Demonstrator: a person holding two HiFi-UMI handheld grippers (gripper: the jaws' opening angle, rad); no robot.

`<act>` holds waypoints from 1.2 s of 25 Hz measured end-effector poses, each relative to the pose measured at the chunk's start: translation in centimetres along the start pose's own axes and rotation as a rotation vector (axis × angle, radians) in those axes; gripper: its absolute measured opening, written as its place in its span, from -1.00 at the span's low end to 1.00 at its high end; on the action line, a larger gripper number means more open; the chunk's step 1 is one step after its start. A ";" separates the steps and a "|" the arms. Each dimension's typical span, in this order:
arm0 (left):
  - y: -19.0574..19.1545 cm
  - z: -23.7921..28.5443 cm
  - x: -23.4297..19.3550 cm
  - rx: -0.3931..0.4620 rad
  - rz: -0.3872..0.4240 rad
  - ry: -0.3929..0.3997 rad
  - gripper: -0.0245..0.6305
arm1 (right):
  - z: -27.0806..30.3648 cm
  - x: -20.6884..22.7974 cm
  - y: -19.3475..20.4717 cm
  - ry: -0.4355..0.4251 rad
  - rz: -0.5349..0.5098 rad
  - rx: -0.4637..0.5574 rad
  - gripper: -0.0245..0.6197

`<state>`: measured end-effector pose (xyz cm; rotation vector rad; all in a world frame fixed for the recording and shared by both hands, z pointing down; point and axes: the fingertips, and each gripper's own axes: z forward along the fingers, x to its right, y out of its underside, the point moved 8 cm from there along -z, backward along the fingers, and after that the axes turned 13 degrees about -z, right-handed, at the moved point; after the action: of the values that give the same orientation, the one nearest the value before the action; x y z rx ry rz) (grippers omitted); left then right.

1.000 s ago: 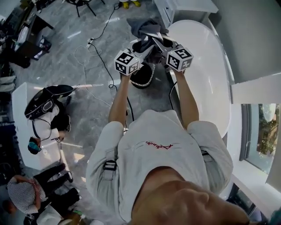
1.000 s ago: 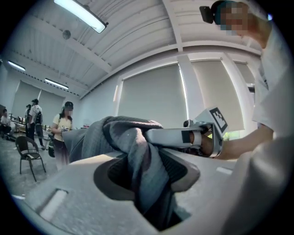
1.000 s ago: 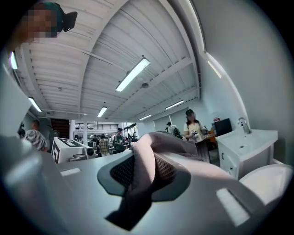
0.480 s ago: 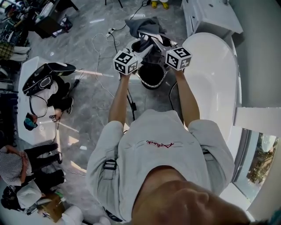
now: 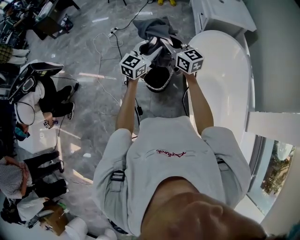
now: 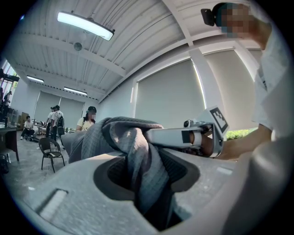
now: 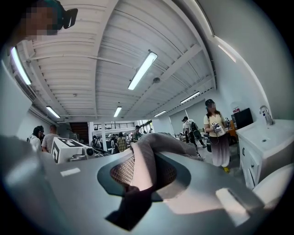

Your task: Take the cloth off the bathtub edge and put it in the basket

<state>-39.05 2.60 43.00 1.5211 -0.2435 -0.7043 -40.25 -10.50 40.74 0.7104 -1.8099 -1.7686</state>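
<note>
A grey cloth [image 5: 158, 27] hangs bunched between my two grippers, held up in front of me. My left gripper [image 5: 151, 48] is shut on one part of the cloth [image 6: 138, 151], which fills the gap between its jaws. My right gripper [image 5: 169, 44] is shut on another fold of the cloth [image 7: 149, 156]. The black basket [image 5: 157, 90] with a pale rim stands on the floor directly under the grippers. The white bathtub [image 5: 227, 89] lies to the right of the basket. Each gripper shows in the other's view, the right gripper [image 6: 195, 136] and the left gripper's cube [image 7: 64, 148].
Cables [image 5: 104, 58] trail over the grey marble floor left of the basket. A white vanity cabinet [image 5: 220, 14] stands beyond the tub. Several people sit or stand at the left [image 5: 28, 168]. Ahead are a black chair [image 6: 50, 151] and a standing person [image 7: 218, 133].
Both grippers have swung left together with the cloth, away from the tub. The basket has come to sit more squarely beneath them in the head view.
</note>
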 end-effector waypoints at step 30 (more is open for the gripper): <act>-6.4 2.2 -20.1 0.030 -0.003 0.092 -0.42 | 19.3 6.2 -0.3 0.085 -0.028 0.007 -0.68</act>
<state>-57.78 12.62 42.64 1.5781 -0.1833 -0.6340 -57.85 -0.52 40.01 0.8050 -1.7587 -1.7237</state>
